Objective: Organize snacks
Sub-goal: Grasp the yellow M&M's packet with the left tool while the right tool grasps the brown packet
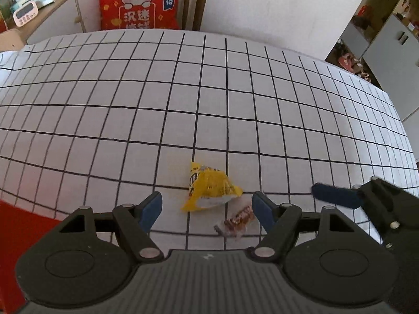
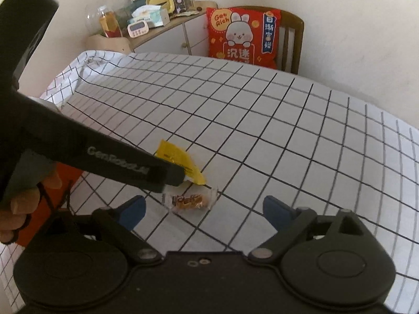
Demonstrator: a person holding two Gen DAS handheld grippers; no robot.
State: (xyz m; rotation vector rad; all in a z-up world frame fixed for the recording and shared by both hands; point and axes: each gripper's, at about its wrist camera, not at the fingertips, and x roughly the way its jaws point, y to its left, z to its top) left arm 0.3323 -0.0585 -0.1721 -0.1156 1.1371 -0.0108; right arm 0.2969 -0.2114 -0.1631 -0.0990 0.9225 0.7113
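Where snacks (image 1: pixel 209 189) lie, tools apart

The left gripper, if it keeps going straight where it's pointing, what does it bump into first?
Probably the yellow snack packet, lying on the checked tablecloth between the open left gripper fingers. The small clear-wrapped candy beside it is close too; depth is hard to judge.

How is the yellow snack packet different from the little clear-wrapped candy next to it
The yellow packet is opaque, puffed and clearly larger; the clear-wrapped candy is see-through, showing a brown piece inside, and lies flat. The packet sits farther from both grippers, the candy nearer. Both rest loose on the checked tablecloth, ungripped.
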